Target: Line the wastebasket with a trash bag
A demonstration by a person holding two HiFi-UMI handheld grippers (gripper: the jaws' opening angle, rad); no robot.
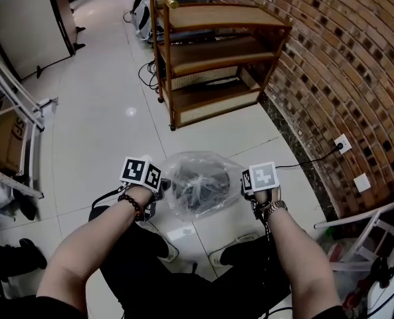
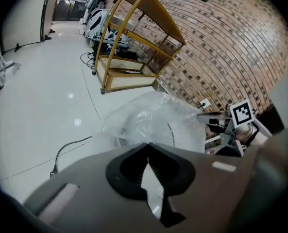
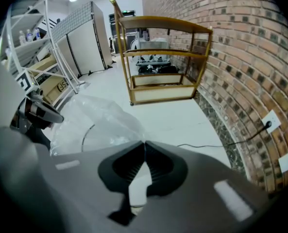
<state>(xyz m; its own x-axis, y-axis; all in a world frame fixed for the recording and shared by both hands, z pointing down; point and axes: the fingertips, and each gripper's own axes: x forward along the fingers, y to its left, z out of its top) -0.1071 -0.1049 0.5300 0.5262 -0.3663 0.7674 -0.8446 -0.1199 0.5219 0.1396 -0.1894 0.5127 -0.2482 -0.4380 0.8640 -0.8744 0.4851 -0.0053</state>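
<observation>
While shut on bag (image 1: pixel 183 208) rim, left gripper (image 2: pixel 148 144) & right gripper (image 3: pixel 144 142) flank it. Basket (image 1: pixel 203 178) sits btwn them, under bag.

No words or numbers are legible. The cardboard box (image 1: pixel 4 143) at the left bears dark print, too blurred and hidden to read.

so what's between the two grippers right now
The clear trash bag, ballooned over the dark wastebasket, spans the stretch from the left gripper to the right gripper. The head view shows it best.
</observation>
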